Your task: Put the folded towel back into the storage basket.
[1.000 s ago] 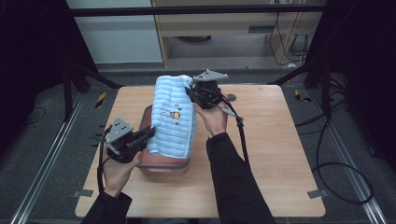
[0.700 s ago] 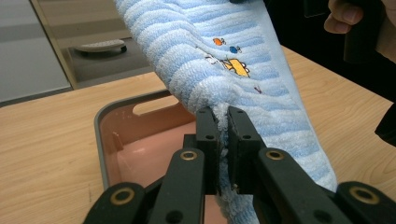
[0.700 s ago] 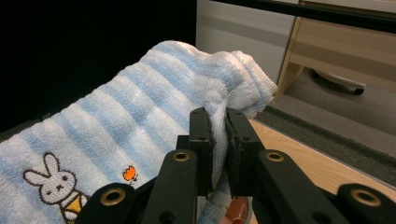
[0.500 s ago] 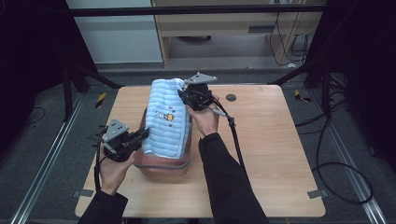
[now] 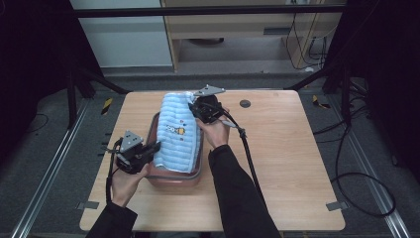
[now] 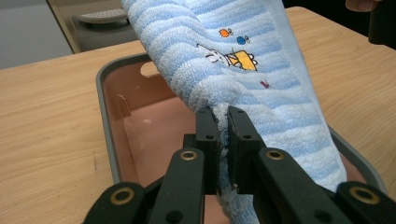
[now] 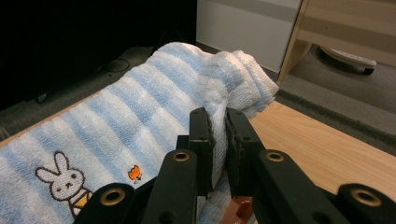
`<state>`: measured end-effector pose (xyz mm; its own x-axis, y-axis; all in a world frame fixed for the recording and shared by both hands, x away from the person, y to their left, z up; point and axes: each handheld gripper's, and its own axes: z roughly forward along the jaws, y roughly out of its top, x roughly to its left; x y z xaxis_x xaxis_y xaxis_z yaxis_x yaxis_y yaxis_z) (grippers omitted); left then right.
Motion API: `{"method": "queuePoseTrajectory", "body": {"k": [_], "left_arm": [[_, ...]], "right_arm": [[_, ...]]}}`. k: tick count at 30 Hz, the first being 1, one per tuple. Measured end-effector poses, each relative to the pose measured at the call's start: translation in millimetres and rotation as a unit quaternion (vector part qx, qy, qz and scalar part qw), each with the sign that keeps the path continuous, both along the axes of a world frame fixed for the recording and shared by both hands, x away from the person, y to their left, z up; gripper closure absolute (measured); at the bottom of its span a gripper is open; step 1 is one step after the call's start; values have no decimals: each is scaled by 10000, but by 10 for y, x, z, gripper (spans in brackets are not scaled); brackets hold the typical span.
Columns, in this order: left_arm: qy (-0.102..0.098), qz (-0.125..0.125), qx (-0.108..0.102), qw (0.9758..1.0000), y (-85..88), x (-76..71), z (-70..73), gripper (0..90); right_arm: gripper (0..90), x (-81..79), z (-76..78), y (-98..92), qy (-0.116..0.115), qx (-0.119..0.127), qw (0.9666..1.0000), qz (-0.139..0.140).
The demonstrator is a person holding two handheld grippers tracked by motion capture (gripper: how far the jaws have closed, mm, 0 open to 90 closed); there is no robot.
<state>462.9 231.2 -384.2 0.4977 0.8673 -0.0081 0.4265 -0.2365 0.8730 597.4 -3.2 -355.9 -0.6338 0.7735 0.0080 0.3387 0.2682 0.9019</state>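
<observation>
A light blue striped towel [image 5: 178,133] with a small rabbit picture hangs stretched between both grippers over a pink tray [image 5: 172,179] with a grey rim. My left gripper [image 5: 157,146] is shut on the towel's near corner [image 6: 223,112], low over the tray's left side. My right gripper [image 5: 194,107] is shut on the towel's far corner [image 7: 218,100] above the tray's far end. The towel [image 6: 243,60] slopes up from the left gripper [image 6: 222,116], and its lower edge dips into the tray [image 6: 140,126]. The right gripper [image 7: 218,121] pinches a bunched fold.
The wooden table [image 5: 297,158] has bare surface right of the tray. A small dark disc [image 5: 244,103] lies near the far edge. A cable [image 5: 247,148] trails from the right gripper across the table. A cabinet and floor cables lie beyond the table.
Both grippers have come down with the towel, which now hangs lower over the tray. The left gripper has also shifted left, stretching the towel out.
</observation>
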Motion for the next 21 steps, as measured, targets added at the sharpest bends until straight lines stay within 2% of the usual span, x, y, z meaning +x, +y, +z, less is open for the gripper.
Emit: {"method": "queuePoseTrajectory", "body": {"k": [5, 10, 21], "left_arm": [[71, -24, 137, 9999, -26, 4, -51, 842], [220, 16, 108, 9997, -28, 19, -133, 842], [433, 90, 212, 9988, 13, 49, -306, 842]], "right_arm": [[824, 16, -90, 12, 47, -36, 10000, 0], [824, 42, -201, 40, 157, -74, 9998, 0], [824, 69, -419, 114, 297, -177, 9994, 36]]}}
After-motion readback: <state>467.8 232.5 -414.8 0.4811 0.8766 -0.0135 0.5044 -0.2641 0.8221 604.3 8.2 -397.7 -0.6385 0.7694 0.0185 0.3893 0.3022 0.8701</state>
